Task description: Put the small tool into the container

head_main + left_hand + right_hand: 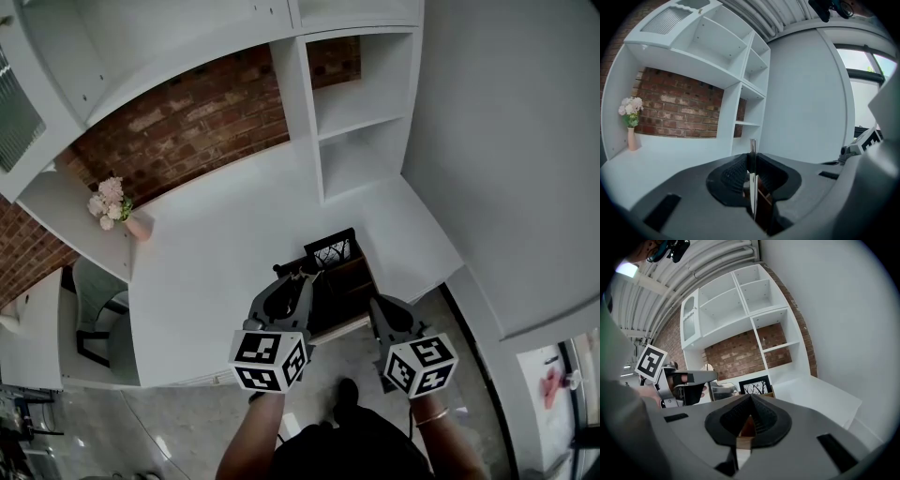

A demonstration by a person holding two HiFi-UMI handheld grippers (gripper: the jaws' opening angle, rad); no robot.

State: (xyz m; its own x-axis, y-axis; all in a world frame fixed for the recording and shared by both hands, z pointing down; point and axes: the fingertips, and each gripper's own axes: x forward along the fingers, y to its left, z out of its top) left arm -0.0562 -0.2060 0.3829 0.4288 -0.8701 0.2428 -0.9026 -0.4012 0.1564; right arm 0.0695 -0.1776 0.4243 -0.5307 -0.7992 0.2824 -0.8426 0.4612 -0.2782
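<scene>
Left gripper (752, 174): jaws closed on a thin flat silver metal tool (752, 152), seen edge-on, long axis running up the slot between them. Right gripper (750, 401) alongside to the right, jaws closed, empty. A dark, wood-lined open box container (349, 281) lay just beyond both, nearer the left tips, at the white desk's (216, 272) near edge.

Flower vase (138, 228) far left on desk (206, 281), container (352, 281) at front right

A white corner desk (225, 253) runs along a far red brick wall (187, 122), with white open shelves (361, 127) right and a glossy grey floor (141, 427) near.
</scene>
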